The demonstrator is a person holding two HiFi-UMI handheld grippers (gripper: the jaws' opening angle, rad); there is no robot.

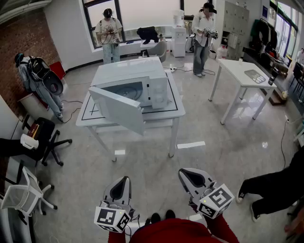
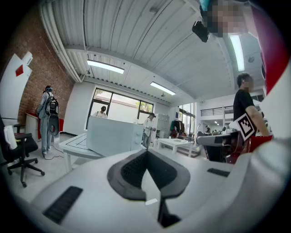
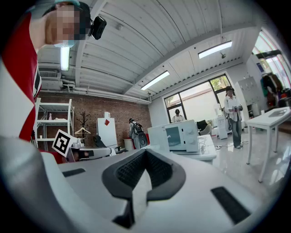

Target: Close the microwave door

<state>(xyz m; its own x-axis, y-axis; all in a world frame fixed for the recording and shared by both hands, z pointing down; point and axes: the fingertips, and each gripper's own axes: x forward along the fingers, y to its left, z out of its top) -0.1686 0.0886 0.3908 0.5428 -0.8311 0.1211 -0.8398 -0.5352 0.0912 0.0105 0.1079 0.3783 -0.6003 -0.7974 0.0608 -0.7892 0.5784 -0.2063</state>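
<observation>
**Head view.** The microwave (image 1: pixel 142 78) is sitting on a white table (image 1: pixel 176 112) in mid-room, its front facing the person. The door (image 1: pixel 118 110) is standing wide open, hinged at the left and reaching out past the table's front edge. The cavity (image 1: pixel 130 90) is showing behind it, with the control panel (image 1: pixel 161 92) to its right. The left gripper (image 1: pixel 124 180) and right gripper (image 1: pixel 183 172) are hovering low at the bottom of the frame, side by side. Both are pointing toward the microwave and are well apart from it, with floor (image 1: pixel 156 159) lying between.

**Gripper views.** The left gripper's fingers (image 2: pixel 129 169) are pressing together at the tips, pinching nothing. The right gripper's fingers (image 3: pixel 127 170) are doing likewise.

**Background.** One person (image 1: pixel 110 35) and another (image 1: pixel 203 35) are standing by the windows (image 1: pixel 142 12) beyond the microwave. A second table (image 1: pixel 240 71) is standing to the right. An office chair (image 1: pixel 45 137) is sitting at the left, near a brick wall (image 1: pixel 23 33).
</observation>
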